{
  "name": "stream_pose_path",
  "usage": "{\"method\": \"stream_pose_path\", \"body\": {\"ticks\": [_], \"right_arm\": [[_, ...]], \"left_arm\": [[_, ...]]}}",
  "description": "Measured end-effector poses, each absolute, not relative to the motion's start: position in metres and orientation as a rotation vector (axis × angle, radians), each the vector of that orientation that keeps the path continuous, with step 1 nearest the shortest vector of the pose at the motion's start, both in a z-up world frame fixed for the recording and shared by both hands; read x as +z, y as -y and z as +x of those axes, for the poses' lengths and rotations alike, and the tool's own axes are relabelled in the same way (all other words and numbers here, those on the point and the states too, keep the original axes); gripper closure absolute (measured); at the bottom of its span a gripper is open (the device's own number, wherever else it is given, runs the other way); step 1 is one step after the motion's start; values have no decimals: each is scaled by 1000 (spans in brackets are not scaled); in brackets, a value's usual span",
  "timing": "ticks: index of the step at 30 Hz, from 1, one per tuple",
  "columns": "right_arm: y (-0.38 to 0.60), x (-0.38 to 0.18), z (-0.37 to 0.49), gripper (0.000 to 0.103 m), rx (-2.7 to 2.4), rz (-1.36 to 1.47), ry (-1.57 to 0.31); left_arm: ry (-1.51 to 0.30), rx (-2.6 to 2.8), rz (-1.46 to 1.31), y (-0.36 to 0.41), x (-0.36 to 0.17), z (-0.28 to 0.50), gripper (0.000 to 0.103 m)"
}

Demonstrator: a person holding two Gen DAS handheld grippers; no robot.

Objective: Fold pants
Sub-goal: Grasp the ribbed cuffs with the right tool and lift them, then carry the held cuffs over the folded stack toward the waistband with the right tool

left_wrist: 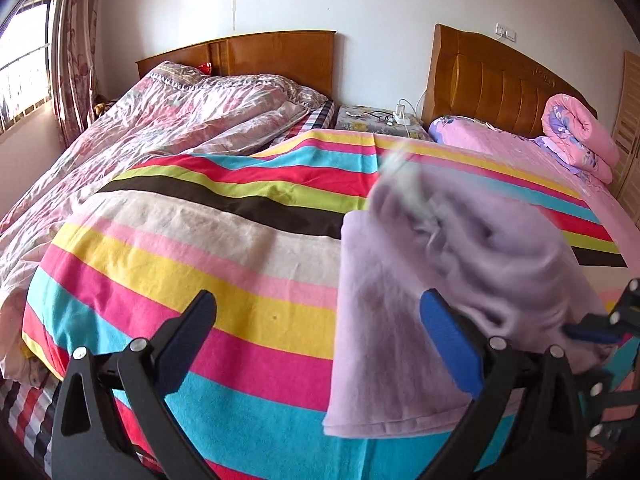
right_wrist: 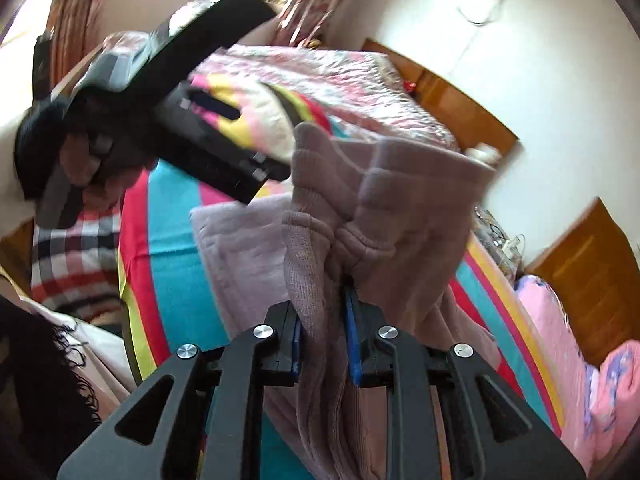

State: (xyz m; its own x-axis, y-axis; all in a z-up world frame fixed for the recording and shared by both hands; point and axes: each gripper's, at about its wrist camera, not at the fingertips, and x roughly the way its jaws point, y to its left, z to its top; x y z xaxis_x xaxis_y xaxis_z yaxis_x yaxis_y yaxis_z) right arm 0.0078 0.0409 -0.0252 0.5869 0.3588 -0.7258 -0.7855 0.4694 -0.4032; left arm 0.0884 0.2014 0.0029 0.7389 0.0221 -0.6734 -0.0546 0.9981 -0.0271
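Lilac pants (left_wrist: 392, 300) lie on a striped blanket (left_wrist: 200, 240) across the bed, with their far part lifted and blurred. My left gripper (left_wrist: 316, 308) hovers over the blanket's near part, open wide; its blue-padded right finger (left_wrist: 448, 340) is over the pants and nothing is pinched. In the right wrist view my right gripper (right_wrist: 324, 332) is shut on a ribbed hem of the pants (right_wrist: 400, 208), and bunched cloth rises ahead of it. The right gripper (left_wrist: 588, 330) also shows at the left wrist view's right edge. The left tool's black body (right_wrist: 208, 148) appears blurred at upper left.
A crumpled pink floral quilt (left_wrist: 160, 128) covers the left bed. A rolled pink quilt (left_wrist: 580, 132) sits by the right headboard (left_wrist: 500, 76). Between the beds a nightstand (left_wrist: 372, 120) carries a power strip and glasses. A curtained window (left_wrist: 28, 48) is at left.
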Motion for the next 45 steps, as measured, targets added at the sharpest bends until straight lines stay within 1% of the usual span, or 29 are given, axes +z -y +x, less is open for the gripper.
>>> {"method": "stream_pose_path", "body": {"ticks": [1,2,3,6,7,8,9,10,11,13,14,15,16,17,21,23,25,26,27,28,29,31,34,37,39,40,42,44,45], "right_arm": [[-47,-40,8,83,780,-825,-647],[-50,-49,5,82,769,-853,-638],[-50,-51,1,82,760,-868,-615],[-42,-43,7,82,784,-805,-638],[-40,-42,9,80,801,-789,-644],[-39,-41,9,68,826,-779,-657],[-39,-39,7,59,868,-761,-675],[-38,-36,4,40,925,-728,-685],[-40,-33,0,33,975,-693,-691],[-37,-25,-2,33,1028,-632,-692],[-38,-22,-2,36,1033,-603,-697],[-37,-19,2,40,1028,-575,-701],[-33,-17,7,48,1016,-549,-706],[-33,-16,11,52,1002,-523,-712],[-36,-15,35,57,949,-430,-728],[-40,-18,44,63,904,-428,-737],[-43,-24,46,65,902,-434,-745],[-45,-28,44,68,899,-447,-746],[-46,-30,41,73,901,-454,-743],[-47,-29,36,89,907,-458,-727],[-48,-26,30,91,887,-479,-696],[-48,-12,17,92,844,-513,-622],[-45,4,6,92,816,-515,-585],[-52,-19,4,91,810,-580,-656],[-56,-40,4,88,805,-613,-676],[-56,-43,4,85,807,-606,-661],[-51,-41,6,81,823,-576,-669],[-46,-39,5,61,853,-561,-678],[-45,-41,3,58,861,-576,-675]], "left_arm": [[-747,47,-43,-204,1,85,1],[-757,50,-38,-206,-2,82,1],[-766,47,-34,-207,-3,80,1],[-796,18,-44,-210,-8,80,1],[-805,5,-57,-210,-9,81,1],[-809,-9,-69,-210,-9,83,1],[-806,-16,-71,-208,-7,83,1],[-801,-14,-65,-206,-6,83,1],[-796,-9,-59,-204,-4,83,1],[-794,3,-56,-203,-3,82,1],[-796,13,-55,-204,-3,81,1],[-798,25,-55,-206,-4,80,1],[-801,34,-58,-208,-5,79,1],[-803,42,-65,-211,-6,77,1],[-805,64,-111,-224,-10,67,1],[-806,54,-131,-227,-11,62,1],[-800,42,-137,-228,-12,56,1],[-795,31,-144,-229,-12,53,1],[-789,21,-150,-229,-12,50,1],[-782,15,-156,-229,-11,48,1],[-775,9,-162,-230,-10,44,1],[-755,-6,-173,-229,-7,39,1],[-719,-21,-186,-231,0,31,1],[-699,-40,-195,-229,4,26,1],[-700,-42,-189,-227,3,26,1],[-704,-39,-186,-226,2,26,1],[-714,-30,-185,-227,-1,26,1],[-721,-25,-187,-228,-3,27,1],[-725,-24,-188,-228,-4,28,1]]}}
